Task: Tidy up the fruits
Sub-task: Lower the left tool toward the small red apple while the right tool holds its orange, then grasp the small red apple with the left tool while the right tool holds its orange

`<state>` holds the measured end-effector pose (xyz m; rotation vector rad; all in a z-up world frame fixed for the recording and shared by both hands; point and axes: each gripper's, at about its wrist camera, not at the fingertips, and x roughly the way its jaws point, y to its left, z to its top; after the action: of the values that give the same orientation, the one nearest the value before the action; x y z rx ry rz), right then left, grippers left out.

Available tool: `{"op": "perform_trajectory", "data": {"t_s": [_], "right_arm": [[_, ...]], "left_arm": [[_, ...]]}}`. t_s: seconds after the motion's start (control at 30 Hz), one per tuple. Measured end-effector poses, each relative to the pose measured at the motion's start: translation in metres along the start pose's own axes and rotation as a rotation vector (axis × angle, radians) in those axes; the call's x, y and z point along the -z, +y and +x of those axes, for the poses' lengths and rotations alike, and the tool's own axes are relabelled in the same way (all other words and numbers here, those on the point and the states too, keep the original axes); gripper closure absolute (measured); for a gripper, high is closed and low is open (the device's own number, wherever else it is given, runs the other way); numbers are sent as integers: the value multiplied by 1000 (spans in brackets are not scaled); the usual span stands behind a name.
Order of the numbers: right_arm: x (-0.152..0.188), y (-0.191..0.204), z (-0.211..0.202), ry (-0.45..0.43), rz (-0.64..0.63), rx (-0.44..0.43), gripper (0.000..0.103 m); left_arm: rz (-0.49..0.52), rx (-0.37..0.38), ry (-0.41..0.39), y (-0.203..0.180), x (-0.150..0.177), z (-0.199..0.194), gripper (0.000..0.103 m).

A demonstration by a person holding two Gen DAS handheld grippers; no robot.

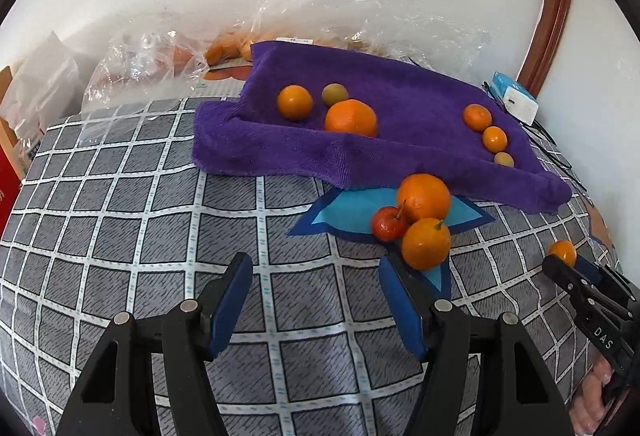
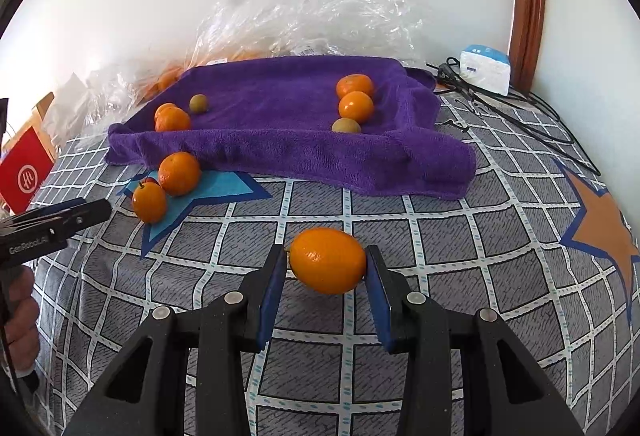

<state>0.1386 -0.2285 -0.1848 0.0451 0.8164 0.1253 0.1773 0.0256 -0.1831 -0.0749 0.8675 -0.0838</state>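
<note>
A purple towel lies on the checked bedspread, holding two groups of oranges and small green fruits: left group, right group. In front of the towel, two oranges and a small red fruit sit on a blue star print. My left gripper is open and empty, low over the bedspread just left of these. My right gripper is shut on an orange, also seen in the left wrist view.
Clear plastic bags with more oranges lie behind the towel against the wall. A white-and-blue box and black cables are at the back right. A red box stands at the left edge.
</note>
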Motion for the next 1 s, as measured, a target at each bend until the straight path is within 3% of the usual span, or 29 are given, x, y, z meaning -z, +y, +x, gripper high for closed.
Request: {"op": "perform_trajectory", "data": {"t_s": [0.57,0.73,0.87,1.0], "right_arm": [[-2,1,7,32,3,-37,64],[-2,-1,9,38,15,-44,64],[-2,-2,9,40,21,-44,64],[-3,-2,10,45,23,-50,64]], "left_arm": [[79,26,28,-30,-17,28,41],[95,4,13,-36,-18,31,62],[83,91,16,-32,-20,32,80],[52,146,6,-25,-20,30,80]]}}
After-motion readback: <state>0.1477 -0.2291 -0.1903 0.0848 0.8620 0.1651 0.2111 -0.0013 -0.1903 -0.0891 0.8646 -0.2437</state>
